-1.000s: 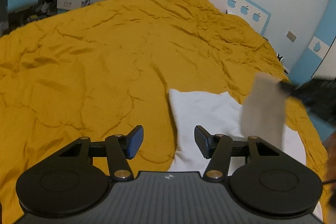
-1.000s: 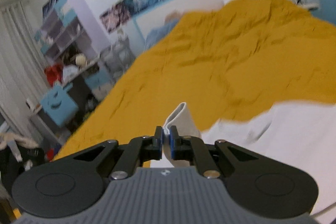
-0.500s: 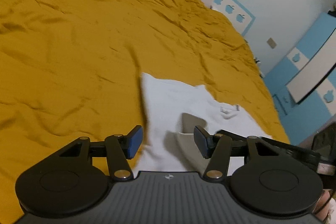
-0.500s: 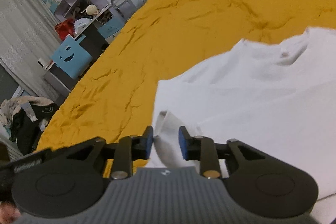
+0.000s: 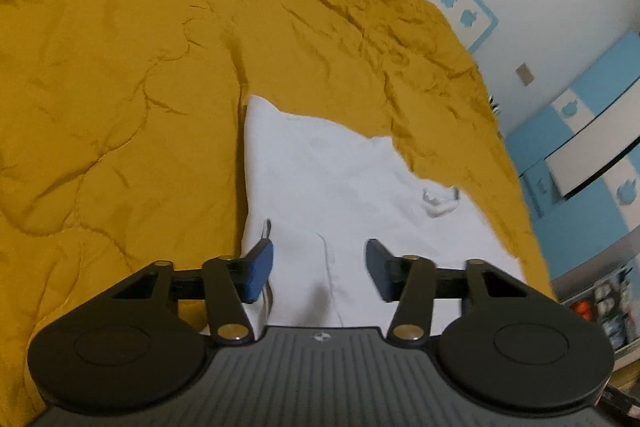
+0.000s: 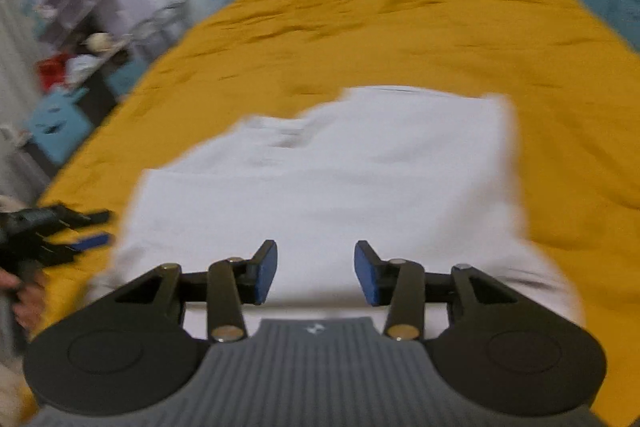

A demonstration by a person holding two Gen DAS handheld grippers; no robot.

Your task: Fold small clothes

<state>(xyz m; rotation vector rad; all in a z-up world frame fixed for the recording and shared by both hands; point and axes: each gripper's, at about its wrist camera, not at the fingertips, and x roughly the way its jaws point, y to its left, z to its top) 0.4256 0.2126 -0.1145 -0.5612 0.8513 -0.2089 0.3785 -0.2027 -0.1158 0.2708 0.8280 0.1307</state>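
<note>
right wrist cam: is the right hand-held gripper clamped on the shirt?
No. The right hand-held gripper has its jaws apart above the white shirt, with no cloth pinched between the blue pads.

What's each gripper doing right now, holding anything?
Left gripper: open, jaws just narrowed, over the white garment, gripping nothing.
Right gripper: open, jaws just widened, nothing between them.

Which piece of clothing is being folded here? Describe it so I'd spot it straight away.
Start with the big bed under the wrinkled mustard-yellow quilt. Near its close edge lies a white garment, spread mostly flat. It is the only pale thing on the yellow cover, with a small crumpled bit at one edge.
</note>
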